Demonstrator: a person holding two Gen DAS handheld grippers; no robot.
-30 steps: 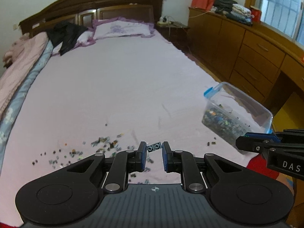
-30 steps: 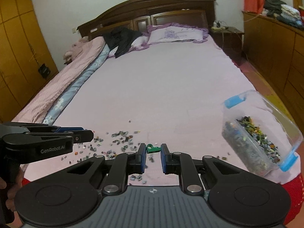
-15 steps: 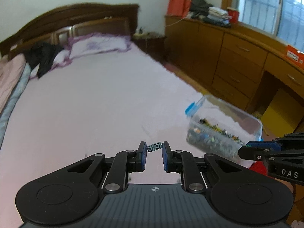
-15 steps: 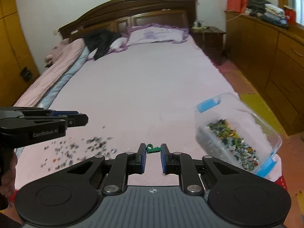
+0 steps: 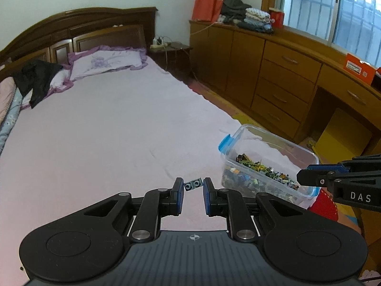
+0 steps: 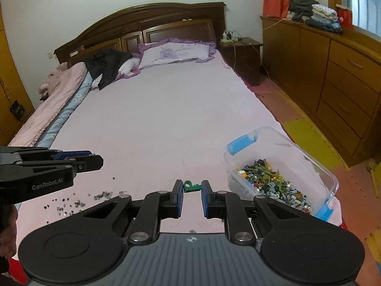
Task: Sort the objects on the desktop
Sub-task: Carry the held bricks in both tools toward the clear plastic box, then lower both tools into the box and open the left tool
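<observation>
Small mixed plastic bricks half fill the clear plastic storage box with blue clip handles [image 5: 269, 164], which sits at the near right corner of the bed with the pale lilac sheet [image 5: 114, 128]. The box's right wall lies close along the mattress edge; beyond it the floor drops away toward the wooden chest of drawers [image 5: 281, 83]. To the left and far side of the box the sheet is wide and flat, so I have plenty of room there.

My left tool [image 5: 193, 187] is closed on a small grey two-stud brick [image 5: 193, 184], pinched between its blue pads and tilted slightly, with the box just to its right. My right tool [image 6: 192, 188] is clamped on a small green brick with a round hole [image 6: 192, 186], and the box lies to its right as well.

Only the right wrist view shows the scatter of loose tiny bricks on the sheet [image 6: 78, 200], near left, below the left tool's side profile [image 6: 51, 166]; it also shows the folded pink quilt [image 6: 47, 116] along the far left edge of the bed and part of a hand [image 6: 7, 233] at the left border. Only the left wrist view shows the barred window [image 5: 338, 9] and the orange cardboard box [image 5: 357, 68] on the drawer top, with the right tool [image 5: 333, 177] reaching in from the right, its tip over the box's near right corner.

Both tools point forward and downward over the near end of the bed.
</observation>
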